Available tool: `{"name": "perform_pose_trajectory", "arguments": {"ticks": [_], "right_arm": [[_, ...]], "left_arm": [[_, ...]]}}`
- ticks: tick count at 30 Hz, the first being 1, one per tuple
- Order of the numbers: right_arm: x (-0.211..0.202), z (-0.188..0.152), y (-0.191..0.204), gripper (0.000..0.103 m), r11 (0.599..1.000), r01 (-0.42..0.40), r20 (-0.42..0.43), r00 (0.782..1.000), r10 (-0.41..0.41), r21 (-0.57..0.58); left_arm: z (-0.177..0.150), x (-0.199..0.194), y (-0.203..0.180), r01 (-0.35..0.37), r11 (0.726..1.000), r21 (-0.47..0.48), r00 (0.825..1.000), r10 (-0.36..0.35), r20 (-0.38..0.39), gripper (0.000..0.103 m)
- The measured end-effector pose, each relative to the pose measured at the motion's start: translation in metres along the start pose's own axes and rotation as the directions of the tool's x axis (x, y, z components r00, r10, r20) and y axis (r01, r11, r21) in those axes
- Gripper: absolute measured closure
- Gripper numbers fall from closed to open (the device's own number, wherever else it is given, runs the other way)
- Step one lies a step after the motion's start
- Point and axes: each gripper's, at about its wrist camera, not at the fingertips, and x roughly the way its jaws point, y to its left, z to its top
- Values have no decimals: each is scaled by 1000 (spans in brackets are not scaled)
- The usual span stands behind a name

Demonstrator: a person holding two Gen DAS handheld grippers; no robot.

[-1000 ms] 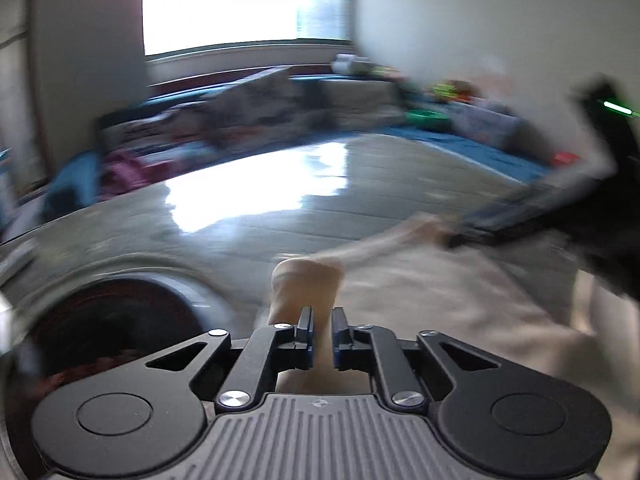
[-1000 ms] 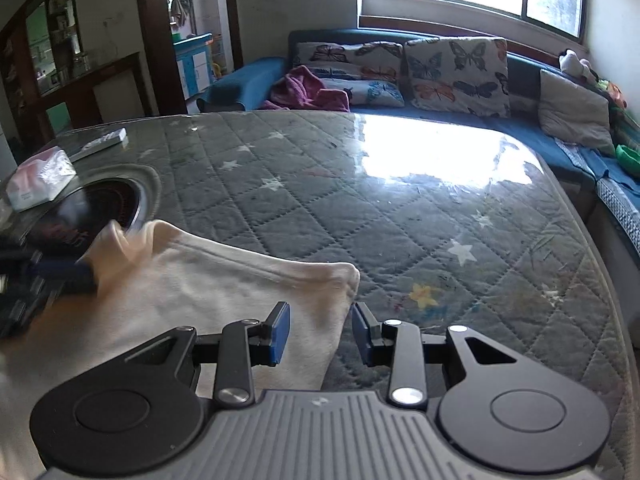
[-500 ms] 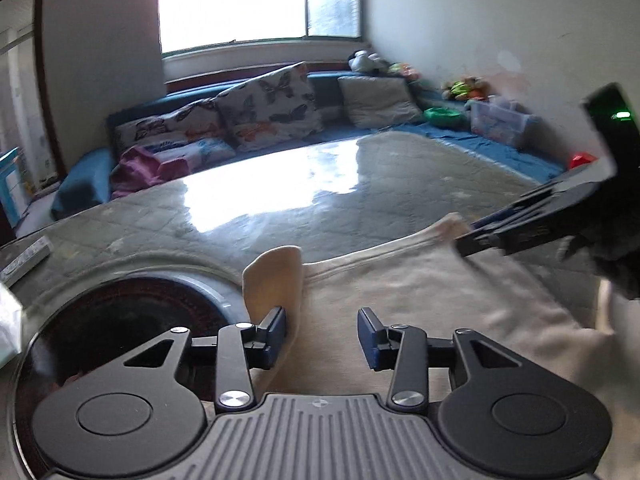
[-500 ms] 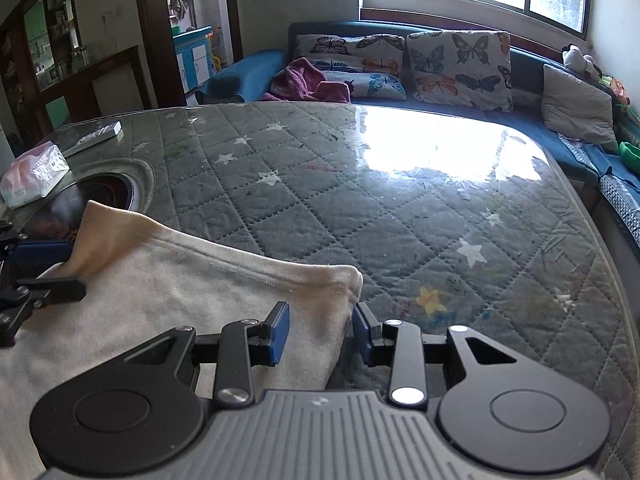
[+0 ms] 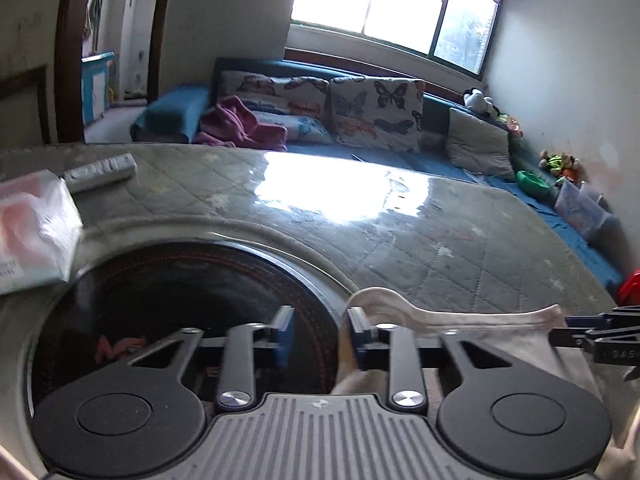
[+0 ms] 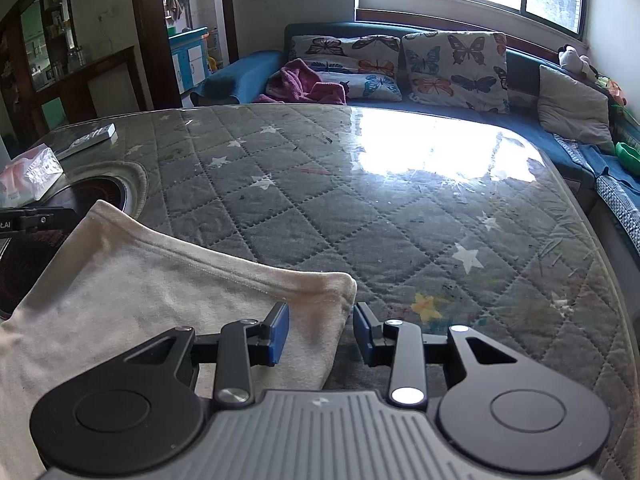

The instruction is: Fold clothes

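A cream garment (image 6: 132, 288) lies flat on the quilted grey table cover (image 6: 360, 208), its hemmed edge running from upper left to a folded corner in front of my right gripper. My right gripper (image 6: 320, 332) is open, its jaws either side of that corner, empty. My left gripper (image 5: 318, 334) is open and empty; the garment's other corner (image 5: 384, 300) lies by its right finger, partly over the dark round hob. The left gripper's tips show at the left edge of the right wrist view (image 6: 36, 218).
A dark round hob (image 5: 180, 292) is set into the table. A tissue pack (image 5: 32, 228) and a remote (image 5: 100, 170) lie at the left. A blue sofa (image 6: 520, 72) with butterfly cushions and a purple cloth (image 6: 304, 84) runs behind the table.
My left gripper let go of the garment corner, opened and drew back to the left over the hob. The corner dropped flat. My right gripper stayed open in place.
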Motion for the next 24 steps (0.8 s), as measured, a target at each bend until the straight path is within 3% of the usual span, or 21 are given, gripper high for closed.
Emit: {"name": "perform_pose_trajectory", "arguments": {"ticks": [3,6,9,12,17,20,24], "right_arm": [[0,0,0,67,1000,1,1,1000,-1,-2],[0,0,1,67,1000,-1,-1,1000,1,-4],[0,1,2,67,1000,-4,0,1000,4,-5],[1,1,2,67,1000,-4,1,1000,4,-6],[2,2,2,67,1000,-8,-2,1000,8,-8],[3,3,3,67,1000,-11,-2,1000,11,-9],[5,4,3,70,1000,-14,-2,1000,14,-9]], "left_arm": [[3,2,1,-46,999,-23,999,46,1,80],[2,10,-5,-23,1000,-3,998,23,-51,79],[-4,10,-16,11,998,55,998,-8,-57,72],[-10,9,-28,46,993,112,997,-39,-64,54],[-17,9,-43,98,977,190,993,-84,-81,54],[-20,11,-47,115,970,216,991,-98,-89,59],[-20,11,-47,158,962,222,986,-141,-92,92]]}}
